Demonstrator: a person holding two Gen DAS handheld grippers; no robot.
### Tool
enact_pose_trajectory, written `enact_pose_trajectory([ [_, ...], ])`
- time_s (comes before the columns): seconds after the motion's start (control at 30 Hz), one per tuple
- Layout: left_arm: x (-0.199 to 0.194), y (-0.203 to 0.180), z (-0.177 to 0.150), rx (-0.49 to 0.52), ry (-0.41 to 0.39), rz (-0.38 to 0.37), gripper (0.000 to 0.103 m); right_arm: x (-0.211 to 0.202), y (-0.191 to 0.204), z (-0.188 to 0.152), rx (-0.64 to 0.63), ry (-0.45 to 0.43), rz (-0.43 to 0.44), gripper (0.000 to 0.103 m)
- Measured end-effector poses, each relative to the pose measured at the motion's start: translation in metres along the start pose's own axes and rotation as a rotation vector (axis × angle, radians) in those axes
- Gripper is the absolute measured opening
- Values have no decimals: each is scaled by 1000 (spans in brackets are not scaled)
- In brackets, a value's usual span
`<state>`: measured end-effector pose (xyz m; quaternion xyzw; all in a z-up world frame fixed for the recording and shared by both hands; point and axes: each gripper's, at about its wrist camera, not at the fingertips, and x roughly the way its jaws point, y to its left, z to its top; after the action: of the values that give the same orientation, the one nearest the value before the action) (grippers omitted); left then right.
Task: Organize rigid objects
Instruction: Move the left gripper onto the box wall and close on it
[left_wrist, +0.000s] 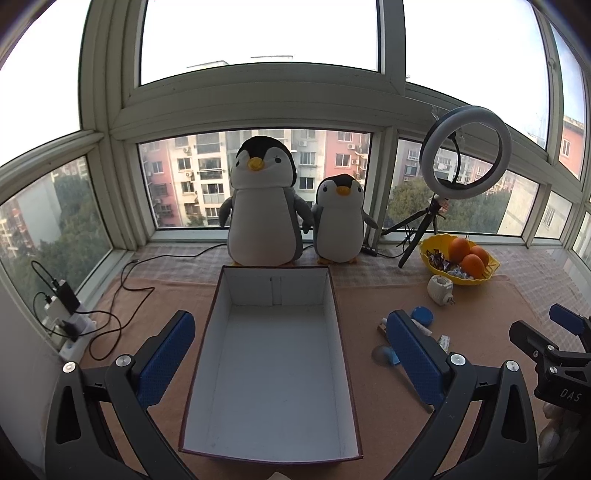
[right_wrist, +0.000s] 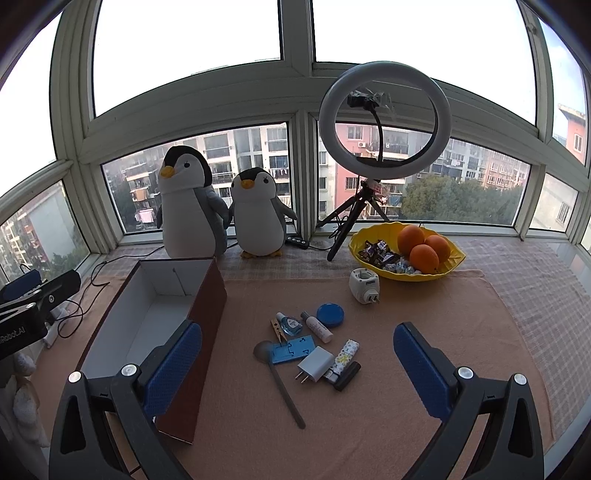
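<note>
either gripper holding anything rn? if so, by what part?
Nothing held. Left gripper is open over the empty box; right gripper is open above the small items, such as the white charger, touching none.

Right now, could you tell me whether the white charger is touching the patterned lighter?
Touching. The right wrist view shows the white charger lying against the side of the patterned lighter, with no cloth visible between them.

Soft daylight enters through the far windows (left_wrist: 258, 37), whose sky panes are blown out white. Shadows on the worktop (right_wrist: 406, 332) are faint. Both views are sharp but bend strongly toward dark, vignetted corners.
</note>
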<state>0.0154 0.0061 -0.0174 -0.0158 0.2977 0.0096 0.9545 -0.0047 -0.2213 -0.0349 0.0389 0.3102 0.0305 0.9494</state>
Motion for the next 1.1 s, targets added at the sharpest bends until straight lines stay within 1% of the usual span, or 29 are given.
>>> enact_pose_trajectory([
  [0.13,7,9,-3,-10,31,-2,103,3,0,0,-3,8,2,103],
  [0.27,15,30,-12,-14,64,44,103,7,-4,-4,-1,24,5,103],
  [0.47,33,77,-33,-55,172,118,103,14,-14,-12,12,53,3,103],
  [0.57,35,94,-44,-77,209,158,100,17,-20,-18,22,72,8,103],
  [0.67,34,105,-54,-100,237,183,99,19,-25,-22,21,92,4,103],
  [0.87,25,108,-64,-108,270,220,99,21,-34,-29,-11,125,-1,103],
  [0.93,25,106,-65,-102,284,217,99,23,-37,-31,-21,145,7,103],
  [1.0,26,104,-66,-91,296,215,97,25,-39,-32,-32,156,21,103],
  [1.1,31,103,-65,-83,324,200,92,27,-43,-33,-36,161,18,103],
])
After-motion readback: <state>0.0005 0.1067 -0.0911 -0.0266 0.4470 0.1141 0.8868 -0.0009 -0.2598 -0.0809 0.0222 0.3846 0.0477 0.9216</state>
